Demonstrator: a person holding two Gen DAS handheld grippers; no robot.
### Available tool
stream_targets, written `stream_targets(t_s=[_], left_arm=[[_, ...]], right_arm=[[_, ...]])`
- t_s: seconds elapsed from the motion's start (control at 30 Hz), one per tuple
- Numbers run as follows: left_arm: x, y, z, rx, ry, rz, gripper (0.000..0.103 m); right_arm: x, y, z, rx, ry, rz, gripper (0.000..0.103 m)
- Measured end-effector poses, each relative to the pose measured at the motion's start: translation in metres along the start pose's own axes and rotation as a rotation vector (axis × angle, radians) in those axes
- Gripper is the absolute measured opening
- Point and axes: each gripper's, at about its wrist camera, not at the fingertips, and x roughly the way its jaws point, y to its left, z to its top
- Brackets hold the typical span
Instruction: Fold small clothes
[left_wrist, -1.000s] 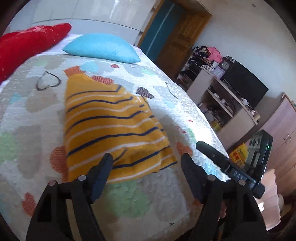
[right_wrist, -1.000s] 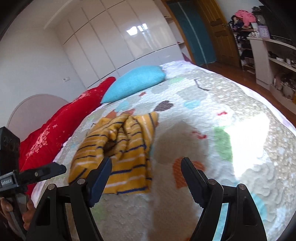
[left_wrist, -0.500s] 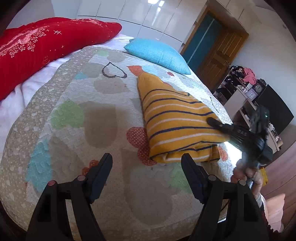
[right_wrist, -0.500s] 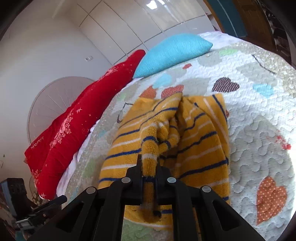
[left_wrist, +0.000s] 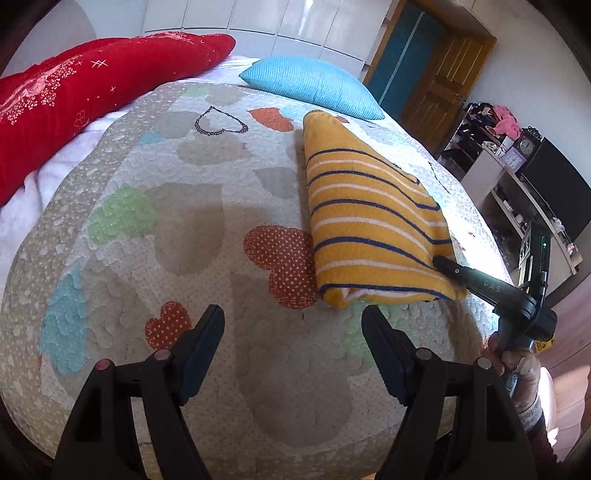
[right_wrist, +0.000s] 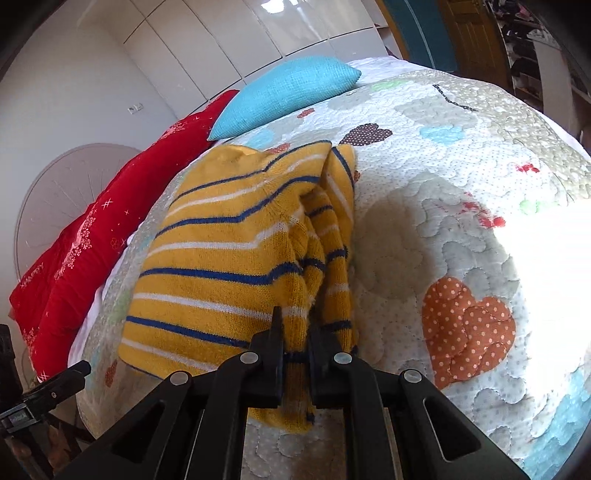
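A yellow knitted garment with navy and white stripes lies folded on the heart-patterned quilt. My right gripper is shut on the garment's near edge and lifts it a little into a ridge. In the left wrist view the right gripper reaches in from the right onto the garment's near right corner. My left gripper is open and empty, above the quilt just left of and nearer than the garment.
A blue cushion and a red pillow lie at the bed's head. White wardrobe doors stand behind. A wooden door and shelves with a TV stand past the bed's right edge.
My right gripper moved in and shut on the garment's edge, then lifted it. My left gripper pulled back to the left, away from the garment, staying open.
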Motion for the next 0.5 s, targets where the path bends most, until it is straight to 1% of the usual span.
stream_targets(t_s=[0.13,0.2,0.27,0.33,0.4,0.43,0.47,0.5], left_arm=[[-0.005,0.000,-0.002,0.023,-0.017,0.042,0.077],[-0.010,0.000,-0.003,0.044,-0.038,0.081,0.078],[-0.017,0.000,-0.004,0.066,-0.067,0.123,0.079],[-0.026,-0.001,-0.004,0.083,-0.106,0.169,0.082],[-0.035,-0.002,-0.004,0.092,-0.155,0.214,0.086],[-0.040,-0.002,-0.005,0.095,-0.185,0.232,0.087],[-0.046,-0.003,-0.005,0.097,-0.223,0.250,0.090],[-0.054,-0.003,-0.006,0.097,-0.274,0.272,0.093]], right_arm=[[-0.002,-0.005,-0.006,0.025,0.000,-0.003,0.010],[-0.006,-0.001,-0.006,0.001,0.000,-0.022,0.010],[-0.017,0.008,-0.004,-0.029,-0.016,-0.049,0.014],[-0.035,0.022,0.002,-0.071,-0.068,-0.087,0.014],[-0.054,0.037,0.009,-0.110,-0.136,-0.117,0.017],[-0.062,0.045,0.014,-0.126,-0.168,-0.122,0.021],[-0.068,0.053,0.018,-0.142,-0.193,-0.116,0.028],[-0.071,0.062,0.023,-0.161,-0.207,-0.106,0.032]])
